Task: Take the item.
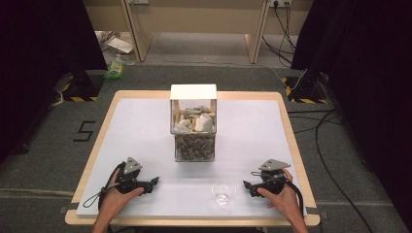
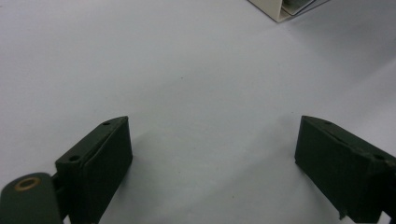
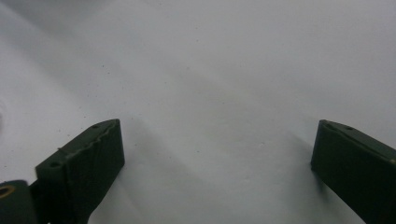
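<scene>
A clear box with a white lid (image 1: 193,122) stands in the middle of the white table (image 1: 145,126); its upper shelf holds pale packets, its lower part brownish items. A small clear glass cup (image 1: 223,192) sits near the front edge, right of centre. My left gripper (image 1: 154,182) rests on the table at the front left, held by a hand, its jaws pointing right. In the left gripper view my left gripper (image 2: 212,144) is open over bare table, with the box's corner (image 2: 285,9) at the top. My right gripper (image 1: 246,186) lies just right of the cup. My right gripper (image 3: 217,149) stands open with nothing between its jaws.
The table's wooden rim (image 1: 286,121) frames the white sheet. Dark curtains hang on both sides, cables (image 1: 325,145) run over the floor at the right, and a green bottle (image 1: 115,68) lies on the floor beyond the table.
</scene>
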Action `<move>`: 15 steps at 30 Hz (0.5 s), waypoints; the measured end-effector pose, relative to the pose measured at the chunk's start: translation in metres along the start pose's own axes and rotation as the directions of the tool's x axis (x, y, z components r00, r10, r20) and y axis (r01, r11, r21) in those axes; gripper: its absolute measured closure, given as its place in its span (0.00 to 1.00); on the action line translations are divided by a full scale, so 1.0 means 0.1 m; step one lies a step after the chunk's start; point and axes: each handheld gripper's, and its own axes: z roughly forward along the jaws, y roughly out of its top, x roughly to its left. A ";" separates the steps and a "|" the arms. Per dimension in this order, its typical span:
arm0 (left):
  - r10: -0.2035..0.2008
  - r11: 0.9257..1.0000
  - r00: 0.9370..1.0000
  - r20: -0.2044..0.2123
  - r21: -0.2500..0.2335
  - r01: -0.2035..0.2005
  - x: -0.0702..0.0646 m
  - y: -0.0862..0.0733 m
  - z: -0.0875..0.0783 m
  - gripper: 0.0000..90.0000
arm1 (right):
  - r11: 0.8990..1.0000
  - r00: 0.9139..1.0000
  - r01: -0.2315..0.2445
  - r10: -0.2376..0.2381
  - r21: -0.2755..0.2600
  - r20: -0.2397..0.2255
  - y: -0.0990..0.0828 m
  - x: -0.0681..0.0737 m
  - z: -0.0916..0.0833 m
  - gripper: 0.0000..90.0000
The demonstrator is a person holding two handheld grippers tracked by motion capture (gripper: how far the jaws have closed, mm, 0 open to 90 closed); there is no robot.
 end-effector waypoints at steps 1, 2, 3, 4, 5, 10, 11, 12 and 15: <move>0.000 1.000 1.000 -0.001 0.000 0.000 0.00 0.00 0.00 0.11 | 1.000 1.000 -0.002 0.002 -0.012 0.012 0.00 -0.01 -0.01 0.17; 0.000 1.000 1.000 -0.001 0.000 0.000 0.00 0.00 0.00 0.11 | 1.000 1.000 -0.011 0.011 -0.020 0.013 0.01 -0.02 -0.02 0.21; 0.000 1.000 1.000 -0.001 0.001 0.000 0.00 0.00 0.00 0.11 | 1.000 1.000 -0.014 0.014 -0.028 0.009 0.01 -0.03 -0.03 0.19; 0.000 1.000 1.000 -0.001 0.001 0.000 0.00 0.00 0.00 0.11 | 0.999 1.000 -0.019 0.020 -0.037 0.004 0.01 -0.04 -0.03 0.16; 0.000 1.000 1.000 0.001 0.000 0.000 0.00 0.00 0.00 0.11 | 0.999 1.000 -0.012 0.012 -0.046 0.007 0.02 -0.04 -0.04 0.19; 0.000 1.000 1.000 -0.001 0.000 0.000 0.00 0.00 0.00 0.11 | 0.997 1.000 -0.005 0.006 -0.073 0.017 0.05 -0.04 -0.07 0.18; 0.001 1.000 1.000 0.000 0.000 -0.001 0.00 0.00 0.00 0.11 | 0.996 1.000 -0.001 0.002 -0.086 0.018 0.06 -0.04 -0.08 0.19; 0.001 1.000 1.000 -0.002 0.000 -0.001 0.00 0.00 0.00 0.11 | 0.994 1.000 0.004 -0.001 -0.107 0.023 0.08 -0.03 -0.11 0.19; 0.001 1.000 1.000 -0.002 0.001 -0.001 0.00 0.00 0.00 0.11 | 0.991 1.000 0.004 -0.001 -0.132 0.025 0.11 -0.03 -0.14 0.20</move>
